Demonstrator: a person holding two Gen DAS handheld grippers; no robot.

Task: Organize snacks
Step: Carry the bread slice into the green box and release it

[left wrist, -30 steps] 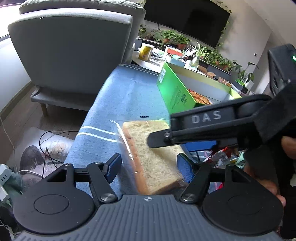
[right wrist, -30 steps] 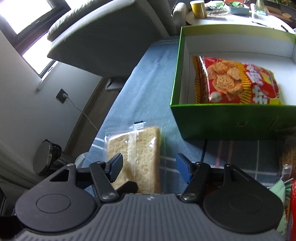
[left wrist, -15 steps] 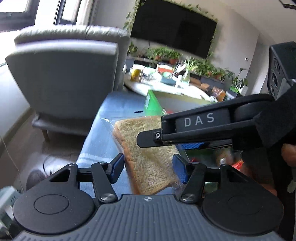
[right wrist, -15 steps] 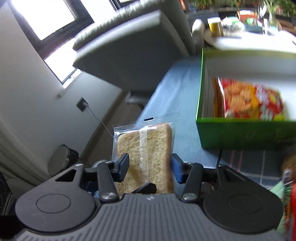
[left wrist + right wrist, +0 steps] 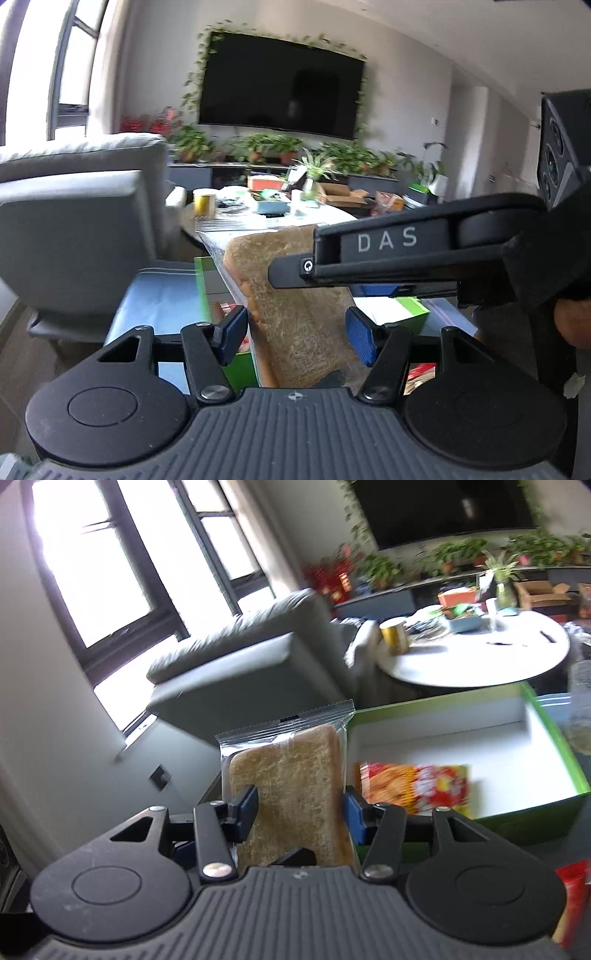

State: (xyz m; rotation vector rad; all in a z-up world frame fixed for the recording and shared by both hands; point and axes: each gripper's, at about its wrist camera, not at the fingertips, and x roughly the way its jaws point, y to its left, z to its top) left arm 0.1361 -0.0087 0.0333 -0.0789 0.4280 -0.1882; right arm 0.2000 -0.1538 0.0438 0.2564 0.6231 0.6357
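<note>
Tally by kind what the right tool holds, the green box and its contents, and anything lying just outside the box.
Wrapped bread slice: 1, upright between the right tool's pads
Red-and-yellow cracker bag: 1, inside the box
Green box: 1
Red packet: 1, outside the box, cut off by the frame edge
Total: 4

Clear glossy plastic wrapper [image 5: 284, 727] - rough bread [image 5: 295, 794]

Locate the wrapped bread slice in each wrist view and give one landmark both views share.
Left wrist: wrapped bread slice at centre, between the left claw's pads, the right claw crossing its top.
Right wrist: bread low centre, upright in the right claw.
Shared landmark: green box.
</note>
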